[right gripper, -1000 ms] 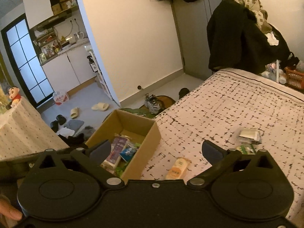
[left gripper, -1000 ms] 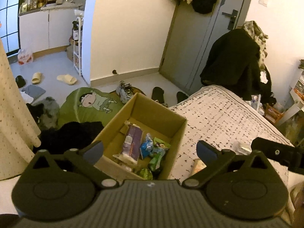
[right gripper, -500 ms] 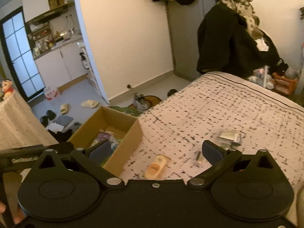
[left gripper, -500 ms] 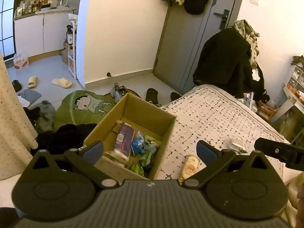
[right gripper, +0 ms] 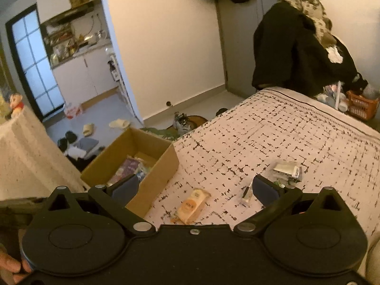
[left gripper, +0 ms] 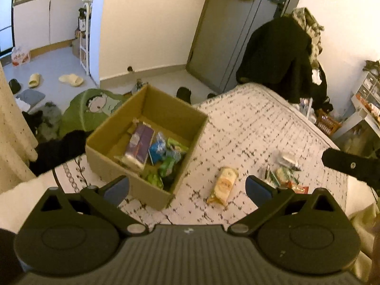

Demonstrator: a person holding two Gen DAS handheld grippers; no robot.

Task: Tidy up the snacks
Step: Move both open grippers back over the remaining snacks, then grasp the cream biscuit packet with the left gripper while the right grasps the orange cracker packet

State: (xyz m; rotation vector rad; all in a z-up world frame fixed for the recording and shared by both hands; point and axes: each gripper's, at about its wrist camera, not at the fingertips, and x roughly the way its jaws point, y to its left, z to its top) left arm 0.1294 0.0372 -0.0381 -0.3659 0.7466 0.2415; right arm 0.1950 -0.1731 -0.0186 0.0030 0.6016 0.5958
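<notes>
An open cardboard box (left gripper: 190,137) (right gripper: 163,168) sits at the left edge of the patterned bed and holds several snack packs, among them a purple packet (left gripper: 140,143). A yellow-orange snack pack (left gripper: 223,185) (right gripper: 191,205) lies on the bedspread right of the box. Further right is a small heap of packets (left gripper: 283,169) (right gripper: 287,172). My left gripper (left gripper: 187,188) hangs open above the box's near corner, holding nothing. My right gripper (right gripper: 194,187) is open and empty, with the yellow-orange pack between and below its fingertips. Part of the right gripper shows at the left view's right edge.
The patterned bedspread (right gripper: 273,133) stretches to the right. Dark coats (left gripper: 277,54) hang at the bed's far end. A green cartoon cushion (left gripper: 90,111), shoes and slippers lie on the floor beyond the box. A cream dotted cloth (right gripper: 26,161) rises on the left.
Both views have pulled back and swung right, so the box has slid left and the yellow-orange pack and packet heap have come into fuller view. Both grippers stay open.
</notes>
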